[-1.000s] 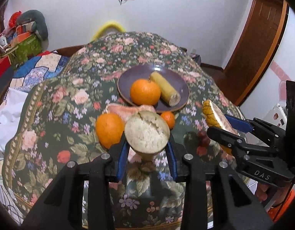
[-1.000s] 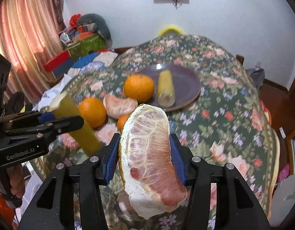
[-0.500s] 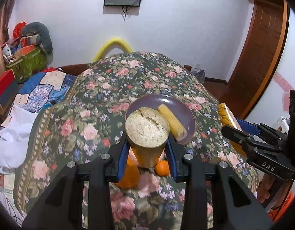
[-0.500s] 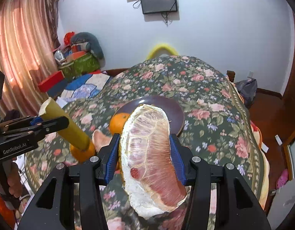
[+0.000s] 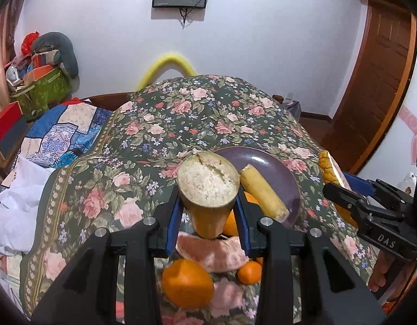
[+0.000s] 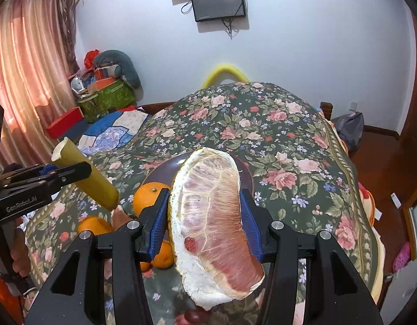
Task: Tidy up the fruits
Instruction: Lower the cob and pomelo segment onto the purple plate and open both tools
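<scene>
My left gripper [image 5: 208, 211] is shut on a yellow sugarcane stick [image 5: 208, 187] and holds it above the table; it also shows in the right wrist view [image 6: 86, 173]. My right gripper [image 6: 204, 211] is shut on a big pomelo wedge [image 6: 211, 211], raised above the table; its rind shows in the left wrist view [image 5: 327, 168]. A purple plate [image 5: 265, 159] holds a second sugarcane stick [image 5: 262, 192] and an orange [image 6: 148, 195]. On the cloth near me lie a pomelo segment [image 5: 211, 252], an orange [image 5: 186, 284] and a small tangerine [image 5: 249, 270].
The table wears a dark floral cloth [image 5: 197, 119]. A bed with a patchwork quilt [image 5: 67, 132] and a green basket [image 5: 40, 92] stand at the left. A wooden door [image 5: 376, 86] is at the right. Small red fruits [image 6: 192, 317] lie below the wedge.
Both grippers have risen and tilted up with their loads. The plate and loose fruit have slid lower in both views, and more of the wall and screen shows.
</scene>
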The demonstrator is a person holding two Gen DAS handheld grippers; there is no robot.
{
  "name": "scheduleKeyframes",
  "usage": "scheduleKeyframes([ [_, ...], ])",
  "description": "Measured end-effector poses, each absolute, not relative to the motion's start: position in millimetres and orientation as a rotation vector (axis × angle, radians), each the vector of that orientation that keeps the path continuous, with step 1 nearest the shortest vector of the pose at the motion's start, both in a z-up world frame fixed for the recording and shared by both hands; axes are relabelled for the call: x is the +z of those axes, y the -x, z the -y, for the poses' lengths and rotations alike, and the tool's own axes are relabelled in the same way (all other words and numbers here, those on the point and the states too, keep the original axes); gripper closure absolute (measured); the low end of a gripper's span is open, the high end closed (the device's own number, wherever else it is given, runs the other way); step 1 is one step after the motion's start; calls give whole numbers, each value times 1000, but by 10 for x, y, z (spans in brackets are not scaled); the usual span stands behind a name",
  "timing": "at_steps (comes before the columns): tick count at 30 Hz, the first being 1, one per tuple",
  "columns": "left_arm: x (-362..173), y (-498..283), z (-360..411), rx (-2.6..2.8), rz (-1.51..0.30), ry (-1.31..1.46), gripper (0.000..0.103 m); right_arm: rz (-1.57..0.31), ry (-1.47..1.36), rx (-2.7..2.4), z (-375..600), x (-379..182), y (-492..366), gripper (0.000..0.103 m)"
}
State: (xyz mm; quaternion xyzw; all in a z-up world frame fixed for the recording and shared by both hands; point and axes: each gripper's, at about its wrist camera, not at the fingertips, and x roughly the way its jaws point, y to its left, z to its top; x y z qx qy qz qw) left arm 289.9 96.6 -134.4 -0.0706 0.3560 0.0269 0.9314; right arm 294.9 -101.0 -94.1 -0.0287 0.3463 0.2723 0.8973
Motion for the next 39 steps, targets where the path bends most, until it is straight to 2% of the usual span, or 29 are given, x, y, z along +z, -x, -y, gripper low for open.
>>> scheduleKeyframes([
  [30,-1599,-3827,-675,169,-734,-30,67,-798,96,569,861,-1288,-3488,56],
  [39,-1739,-3947,-431,74,-804,-71,67,-815,108,572,846,-1354,-3568,56],
])
